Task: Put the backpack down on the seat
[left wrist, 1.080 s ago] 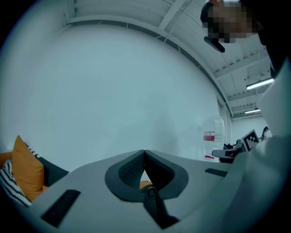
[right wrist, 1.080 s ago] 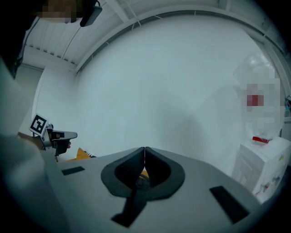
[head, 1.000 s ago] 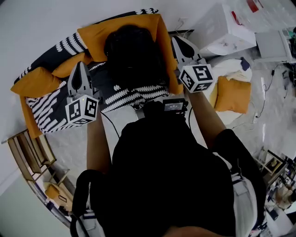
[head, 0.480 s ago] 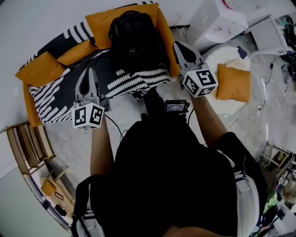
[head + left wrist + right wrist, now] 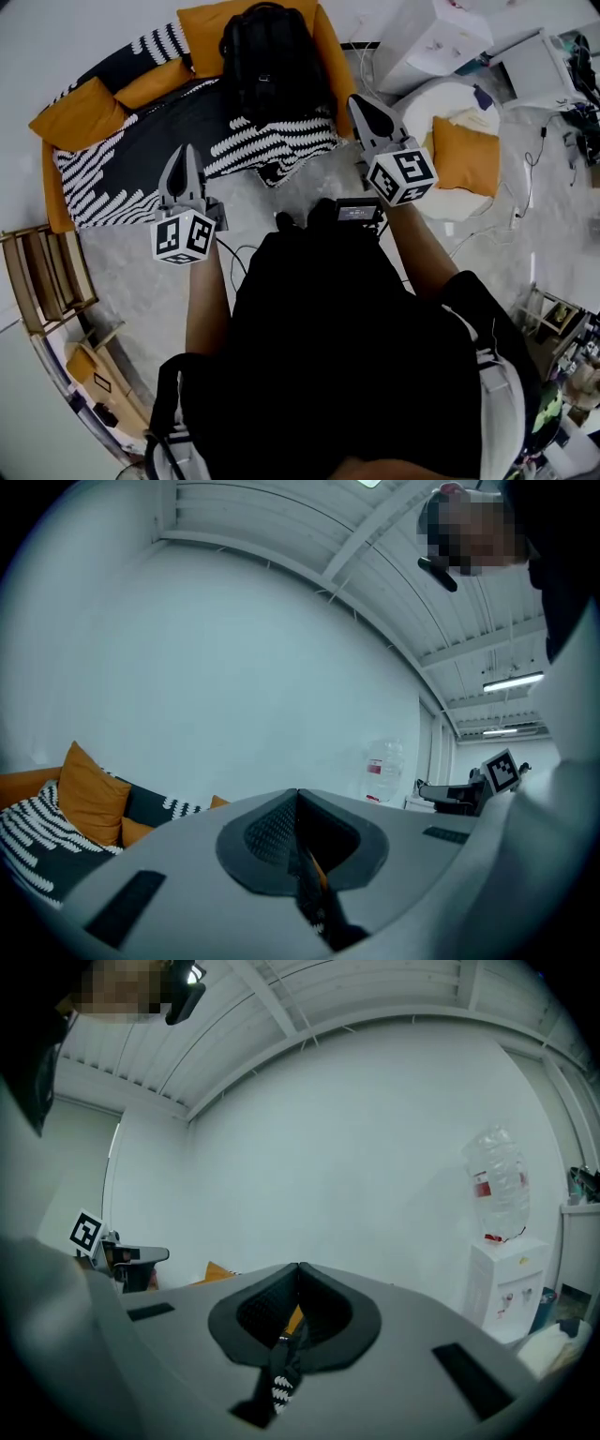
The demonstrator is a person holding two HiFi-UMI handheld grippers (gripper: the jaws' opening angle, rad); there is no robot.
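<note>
Black backpack (image 5: 272, 61) leans unsupported on sofa (image 5: 103, 178); left gripper (image 5: 183, 157) and right gripper (image 5: 362, 105) closed, empty; backpack could slump off.

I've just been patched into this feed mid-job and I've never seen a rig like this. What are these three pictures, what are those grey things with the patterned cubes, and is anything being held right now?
There is no robot here. A person holds a two-jaw gripper in each hand, and the patterned cubes are part of those grippers. The top-down picture comes from a camera on the person's head. In it the left gripper is on the left and the right gripper is on the right. The other two pictures come from cameras riding on each gripper and look along its jaws toward a white wall. Both pairs of jaws are shut with nothing between them, so nothing is held. The black backpack lies on the seat of the sofa, apart from both grippers. The sofa has a black-and-white cover and orange cushions. An orange cushion lies off to the right.
</note>
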